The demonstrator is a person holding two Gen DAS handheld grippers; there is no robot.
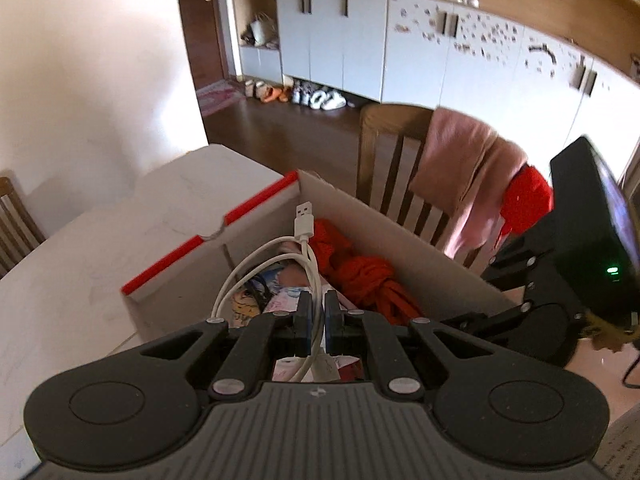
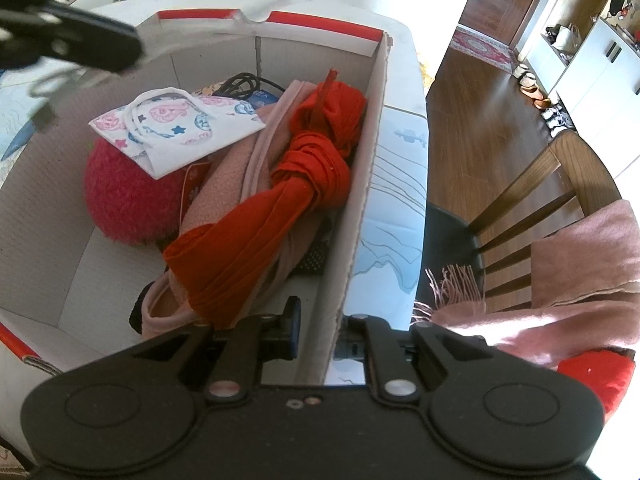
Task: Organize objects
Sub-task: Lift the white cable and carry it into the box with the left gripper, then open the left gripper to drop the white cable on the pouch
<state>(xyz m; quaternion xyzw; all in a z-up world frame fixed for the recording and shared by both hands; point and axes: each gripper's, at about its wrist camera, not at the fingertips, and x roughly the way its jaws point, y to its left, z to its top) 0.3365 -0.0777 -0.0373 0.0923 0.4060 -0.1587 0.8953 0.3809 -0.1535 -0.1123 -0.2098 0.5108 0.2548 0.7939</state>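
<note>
The left gripper [image 1: 316, 322] pinches a white USB cable [image 1: 308, 256] above the cardboard box [image 2: 362, 216]; the right gripper [image 2: 318, 334] clamps the box's wall.

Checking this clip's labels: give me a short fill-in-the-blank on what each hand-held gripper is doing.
1. The left hand-held gripper is shut on a white ____ cable.
2. The right hand-held gripper grips the cardboard box's ____.
3. The knotted cloth in the box is ____.

Missing: USB; wall; red
</note>
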